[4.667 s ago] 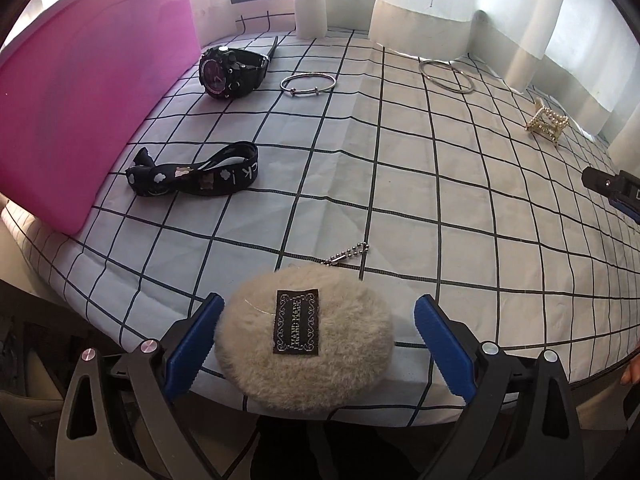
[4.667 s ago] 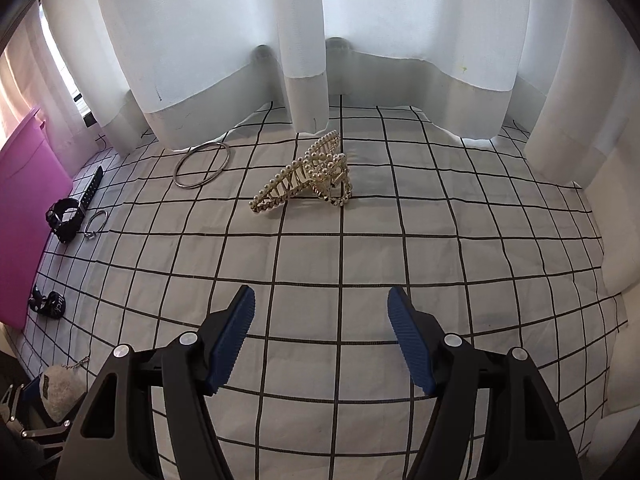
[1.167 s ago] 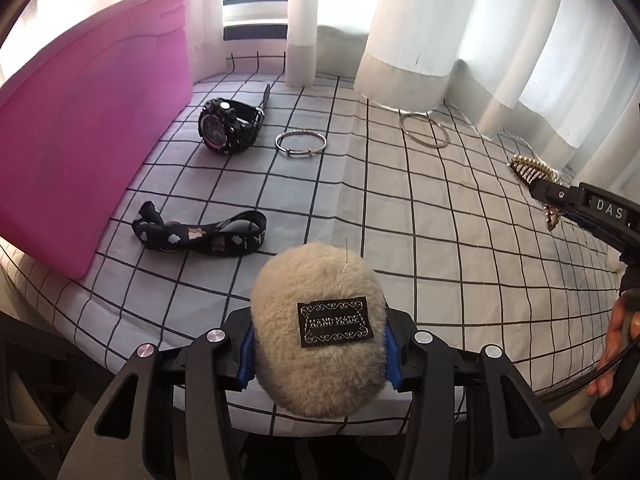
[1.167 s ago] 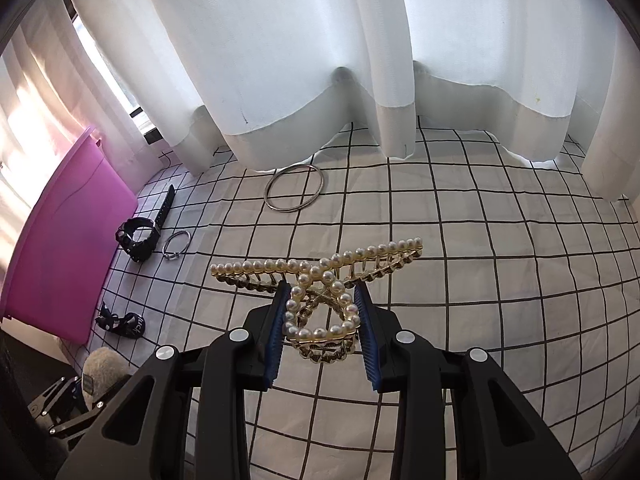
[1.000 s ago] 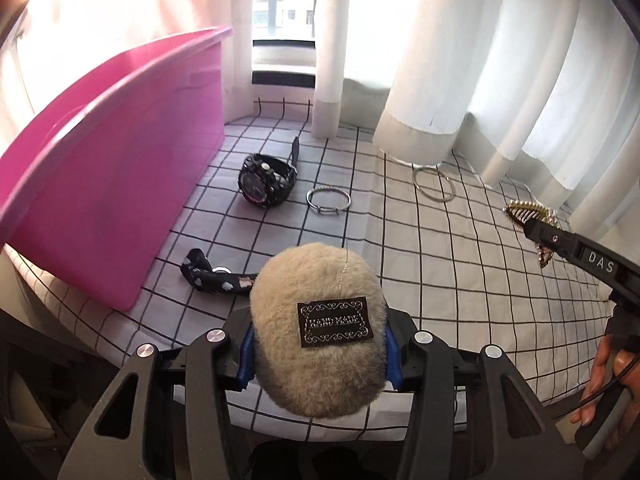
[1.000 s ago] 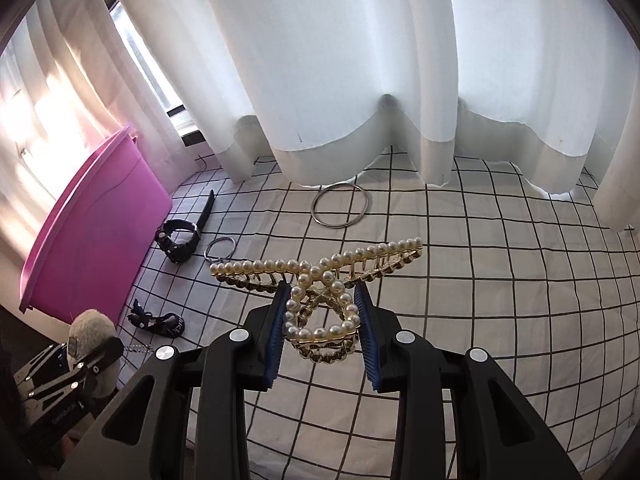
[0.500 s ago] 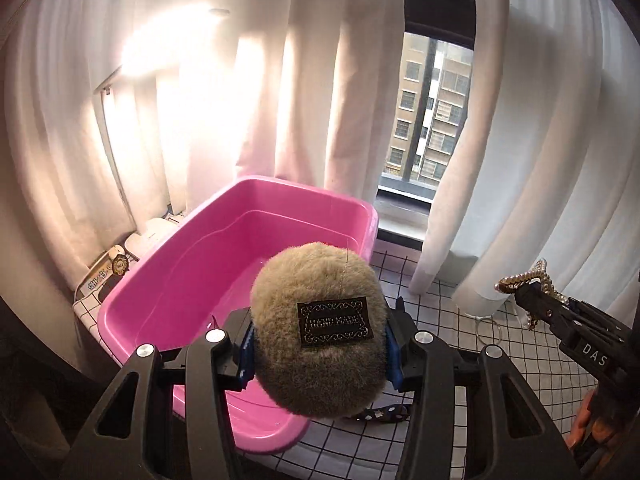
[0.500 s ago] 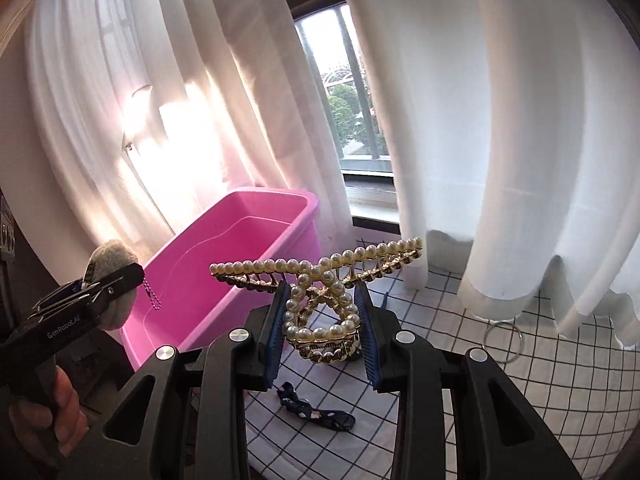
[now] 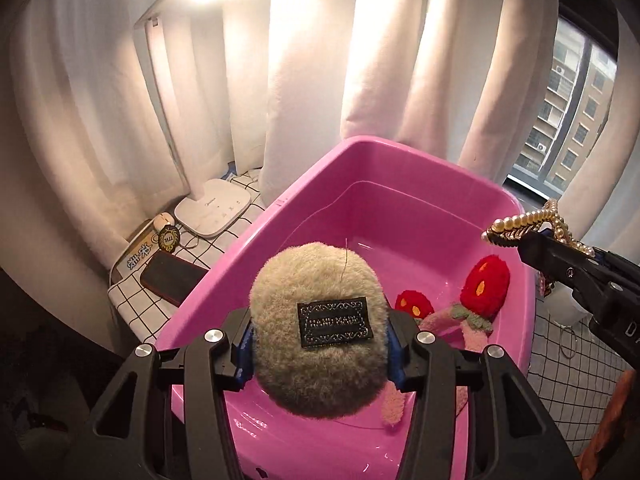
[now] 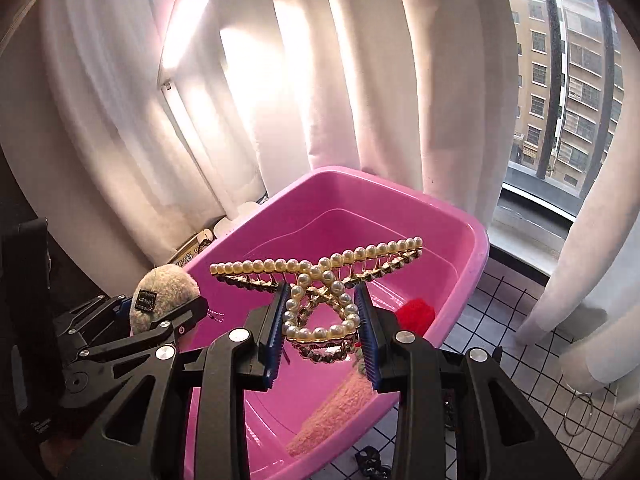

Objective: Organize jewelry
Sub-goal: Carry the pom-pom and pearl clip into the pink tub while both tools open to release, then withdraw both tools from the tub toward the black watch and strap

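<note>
Pompom, beige and fluffy with a black stitched label facing the camera, sits squeezed between the blue pads of the left gripper, held in the air over the near end of the pink tub. From the right wrist view the same pompom shows at the tub's left rim, a thin bead chain dangling from it toward the inside.

A pearl hair claw is clamped in the right gripper; its pads press on the looped pearl handle, and the two rows of pearls and gold teeth spread left and right above the fingers. It too hangs in the air over the tub. In the left wrist view the claw appears at the right, beside the tub's far right corner.

Inside the tub lie two red fuzzy pieces with orange marks, joined to a pink fuzzy strip that runs toward the near wall.

The tub stands on a white cloth with a black grid. To the tub's left rest a black phone, a small round badge and the white base of a lamp, whose lit head glows against white curtains. To the right, a thin metal ring lies on the cloth, and a window shows buildings outside.
</note>
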Demonstrator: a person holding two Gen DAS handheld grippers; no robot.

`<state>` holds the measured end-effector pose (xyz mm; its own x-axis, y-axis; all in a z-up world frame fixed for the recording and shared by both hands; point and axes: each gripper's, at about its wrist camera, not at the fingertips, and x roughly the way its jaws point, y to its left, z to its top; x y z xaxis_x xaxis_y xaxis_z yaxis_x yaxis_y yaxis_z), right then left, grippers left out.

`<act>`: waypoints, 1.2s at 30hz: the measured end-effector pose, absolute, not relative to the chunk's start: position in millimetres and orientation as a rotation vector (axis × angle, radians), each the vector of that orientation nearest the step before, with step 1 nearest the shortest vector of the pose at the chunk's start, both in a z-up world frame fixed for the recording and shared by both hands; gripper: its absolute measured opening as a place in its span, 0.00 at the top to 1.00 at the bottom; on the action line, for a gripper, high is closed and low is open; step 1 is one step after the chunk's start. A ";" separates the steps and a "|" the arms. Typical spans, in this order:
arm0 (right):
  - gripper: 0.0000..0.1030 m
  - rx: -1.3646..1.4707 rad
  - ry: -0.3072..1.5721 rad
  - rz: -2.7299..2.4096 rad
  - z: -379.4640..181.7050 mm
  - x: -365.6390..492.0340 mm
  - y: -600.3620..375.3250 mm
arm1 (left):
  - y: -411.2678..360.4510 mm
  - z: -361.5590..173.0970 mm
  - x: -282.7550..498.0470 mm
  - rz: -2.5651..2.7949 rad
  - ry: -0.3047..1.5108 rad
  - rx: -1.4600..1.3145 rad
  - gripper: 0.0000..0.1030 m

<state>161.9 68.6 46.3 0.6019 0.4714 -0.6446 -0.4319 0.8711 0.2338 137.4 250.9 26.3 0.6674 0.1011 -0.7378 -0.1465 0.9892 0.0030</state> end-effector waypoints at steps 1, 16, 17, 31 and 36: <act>0.69 0.050 0.783 0.520 40.8 167.5 74.2 | 251.9 21.3 139.5 0.142 0.841 -0.056 0.52; 0.36 -0.078 0.826 0.401 24.7 188.5 96.6 | 265.0 -5.3 149.4 0.220 0.923 -0.040 0.19; 0.36 -0.082 0.823 0.396 26.1 187.8 95.5 | 265.7 -5.1 148.9 0.222 0.924 -0.046 0.19; 0.36 0.067 0.742 0.390 39.3 130.4 26.5 | 236.6 19.5 116.1 0.161 0.859 -0.082 0.19; 0.36 0.120 0.685 0.345 33.7 78.8 -27.8 | 205.0 38.1 81.0 0.041 0.757 -0.148 0.13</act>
<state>78.8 -27.8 33.7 0.7207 0.3502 -0.5983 -0.2721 0.9367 0.2205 81.0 205.0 38.1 0.7269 -0.0164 -0.6865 -0.0900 0.9888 -0.1189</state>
